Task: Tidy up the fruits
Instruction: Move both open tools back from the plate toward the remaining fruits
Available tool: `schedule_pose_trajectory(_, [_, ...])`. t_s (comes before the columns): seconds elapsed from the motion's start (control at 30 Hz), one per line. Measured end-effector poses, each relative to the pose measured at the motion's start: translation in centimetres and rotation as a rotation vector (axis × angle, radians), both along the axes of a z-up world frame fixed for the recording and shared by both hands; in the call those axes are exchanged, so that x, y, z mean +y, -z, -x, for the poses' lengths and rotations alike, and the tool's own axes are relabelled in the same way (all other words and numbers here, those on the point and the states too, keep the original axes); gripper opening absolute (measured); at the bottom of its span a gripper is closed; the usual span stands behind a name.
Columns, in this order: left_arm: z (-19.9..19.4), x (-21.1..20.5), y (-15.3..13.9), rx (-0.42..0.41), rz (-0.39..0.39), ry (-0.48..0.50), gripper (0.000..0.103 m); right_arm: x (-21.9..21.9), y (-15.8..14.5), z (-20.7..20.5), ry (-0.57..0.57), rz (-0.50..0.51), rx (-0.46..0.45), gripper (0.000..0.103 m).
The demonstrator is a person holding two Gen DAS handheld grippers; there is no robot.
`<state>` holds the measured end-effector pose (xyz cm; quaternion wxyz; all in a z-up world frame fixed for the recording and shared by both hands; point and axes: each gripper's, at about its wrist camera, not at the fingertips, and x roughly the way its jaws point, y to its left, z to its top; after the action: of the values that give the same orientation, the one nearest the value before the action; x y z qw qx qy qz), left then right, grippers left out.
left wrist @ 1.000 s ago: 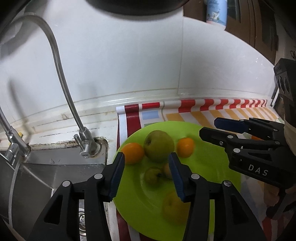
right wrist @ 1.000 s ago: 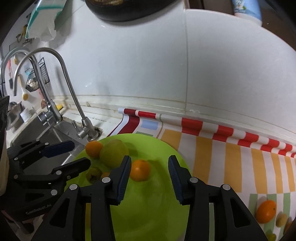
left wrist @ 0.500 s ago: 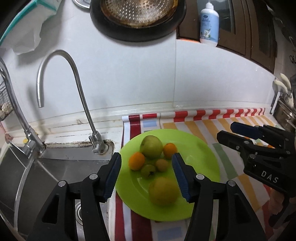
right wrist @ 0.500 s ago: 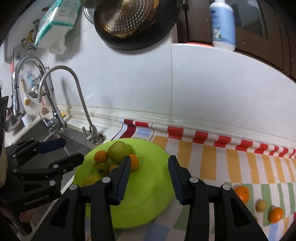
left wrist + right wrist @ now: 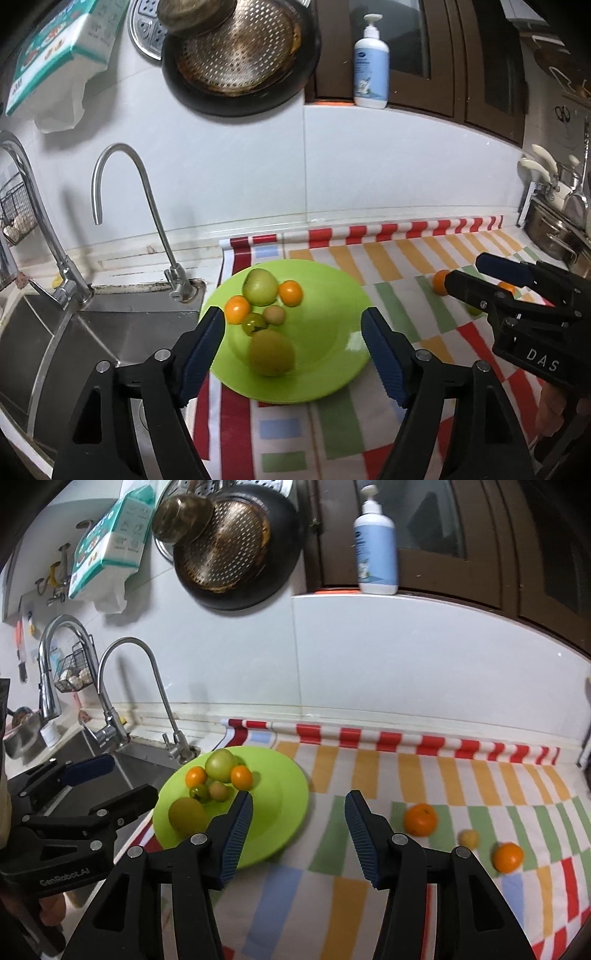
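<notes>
A home kitchen. A steel sink (image 5: 55,332) with curved taps (image 5: 122,206) sits in a counter below a white tiled wall. A perforated pan (image 5: 236,542) hangs above it, a soap pump bottle (image 5: 371,66) stands on a ledge, and a striped cloth (image 5: 443,775) covers the counter.

Right tongs (image 5: 476,275) partly hide 2 oranges (image 5: 439,281).

Six fruits (image 5: 221,765) on one plate (image 5: 284,794); perhaps three fruits (image 5: 420,819) outside.
</notes>
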<state>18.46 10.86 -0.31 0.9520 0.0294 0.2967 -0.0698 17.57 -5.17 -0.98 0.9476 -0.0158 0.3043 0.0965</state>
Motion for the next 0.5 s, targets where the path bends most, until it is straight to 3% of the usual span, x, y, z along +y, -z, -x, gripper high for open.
schedule_pose_trajectory(0.5, [3.1, -6.1, -0.9, -0.022, 0.010, 0.035, 0.087, -6.2, -1.7, 4.2, 0.073, 0.015, -0.013, 0.053])
